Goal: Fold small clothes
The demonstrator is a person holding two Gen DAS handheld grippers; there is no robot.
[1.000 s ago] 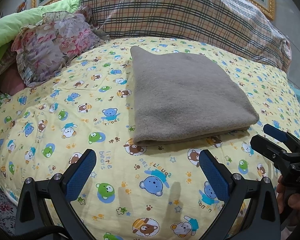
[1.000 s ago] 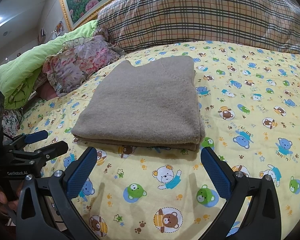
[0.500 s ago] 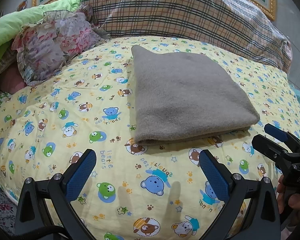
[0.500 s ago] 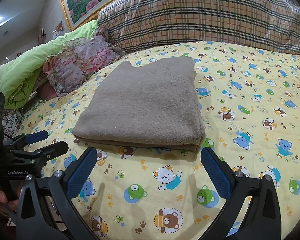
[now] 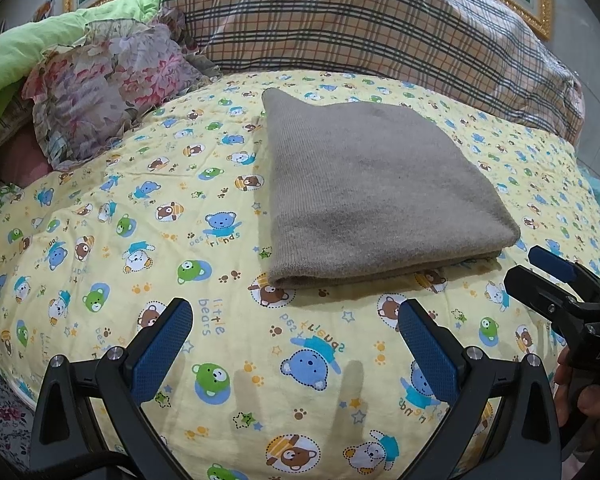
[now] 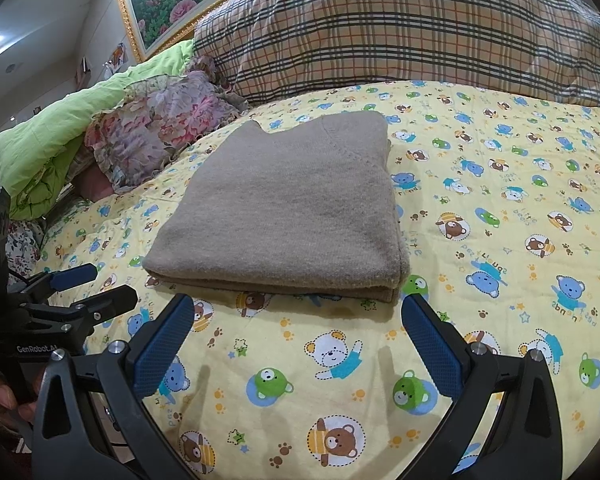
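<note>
On the bed: everything sits on a yellow sheet (image 5: 148, 240) w/ cartoon bears printed all over it.

Sweater: grey-brown knit sweater (image 5: 372, 196), folded into a neat rectangle, lying flat on the sheet approx mid-bed. Folded edge faces the cameras, layers visible stacked along that near edge in the right wrist view (image 6: 284, 208). Nothing touching it.

Left gripper: left gripper (image 5: 296, 344) wide open, blue-padded fingers (image 5: 162, 350) spread far apart, nothing between them. Hovers over bare sheet just short of the sweater's near edge, not touching the fabric. Also shows at the left edge of the right cam (image 6: 88, 288), seen side-on there.

Right gripper: right gripper (image 6: 296, 340) same deal, jaws spread wide, empty, blue fingers (image 6: 432, 344) either side of the sweater's near edge but apart from it. In the left cam it pokes in from the right (image 5: 540, 276), near the sweater's right corner.

Hands: a bit of a hand (image 5: 584, 396) shows at the bottom right of the left cam, wrapped on the right gripper's handle. Fingertips of the other hand (image 6: 4, 396) visible bottom left of the right cam.

Background: big plaid pillow (image 5: 372, 20) behind the sweater, floral pillow (image 5: 104, 88) to the left, green blanket (image 6: 52, 140) bunched beyond that. Gold picture frame (image 6: 128, 20) on the wall behind.
</note>
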